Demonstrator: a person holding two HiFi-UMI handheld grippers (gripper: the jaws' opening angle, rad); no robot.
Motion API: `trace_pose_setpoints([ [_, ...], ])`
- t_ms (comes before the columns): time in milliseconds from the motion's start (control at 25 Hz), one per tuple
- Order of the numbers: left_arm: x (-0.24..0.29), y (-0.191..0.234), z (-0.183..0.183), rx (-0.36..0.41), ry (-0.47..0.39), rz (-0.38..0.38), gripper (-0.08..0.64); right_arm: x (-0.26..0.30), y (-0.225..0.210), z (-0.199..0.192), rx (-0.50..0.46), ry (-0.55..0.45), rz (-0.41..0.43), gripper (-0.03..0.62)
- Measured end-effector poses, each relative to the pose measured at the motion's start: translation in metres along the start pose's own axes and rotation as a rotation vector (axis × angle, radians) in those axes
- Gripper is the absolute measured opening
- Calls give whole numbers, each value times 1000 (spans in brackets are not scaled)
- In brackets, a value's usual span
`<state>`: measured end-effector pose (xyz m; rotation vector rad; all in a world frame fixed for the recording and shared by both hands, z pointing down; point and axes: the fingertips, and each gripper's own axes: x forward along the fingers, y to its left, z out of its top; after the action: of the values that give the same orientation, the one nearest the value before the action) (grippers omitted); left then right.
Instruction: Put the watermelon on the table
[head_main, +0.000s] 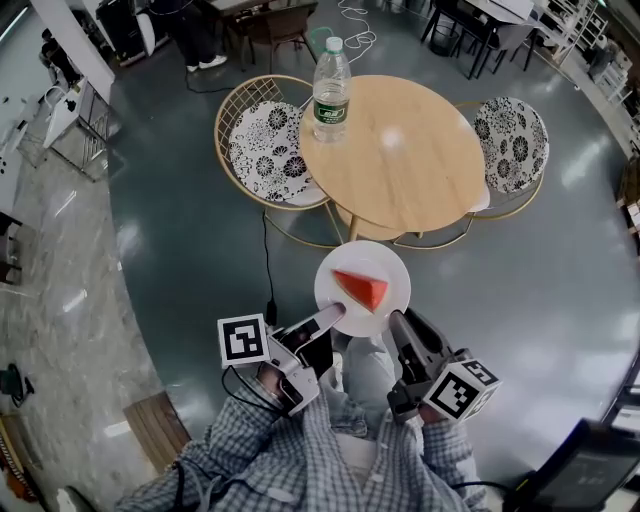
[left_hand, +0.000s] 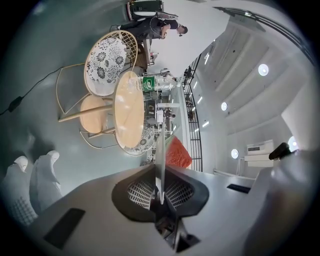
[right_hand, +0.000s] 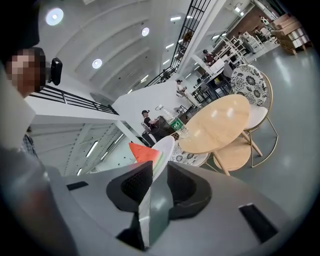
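I have left gripper and right gripper pinching the plate rim; the watermelon on it looks loose, wet and slippery

Bottle: clear plastic, green label, white cap, upright.
Left chair: gold wire frame, black-and-white floral cushion.
Right chair: same cushion pattern.
Cable: black, lying on grey floor.

A red watermelon wedge with a thin green rind on a white plate, a pale honey-wood bench, a clear bottle with a green label, chairs with black-and-white floral cushions and gold wire frames, a glossy slate-grey floor and blue-and-white checked sleeves.
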<state>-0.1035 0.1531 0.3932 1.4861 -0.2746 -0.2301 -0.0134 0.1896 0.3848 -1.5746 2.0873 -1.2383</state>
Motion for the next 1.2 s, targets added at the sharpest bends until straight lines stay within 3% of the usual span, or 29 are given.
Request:
trace_pose_setpoints([
  [840,96,6,68,-16,-147,50,34,75,-68,87,-16,164,86,98],
  [1200,128,14,82,19,-205,78,34,91,-99,109,-31,229,112,98],
])
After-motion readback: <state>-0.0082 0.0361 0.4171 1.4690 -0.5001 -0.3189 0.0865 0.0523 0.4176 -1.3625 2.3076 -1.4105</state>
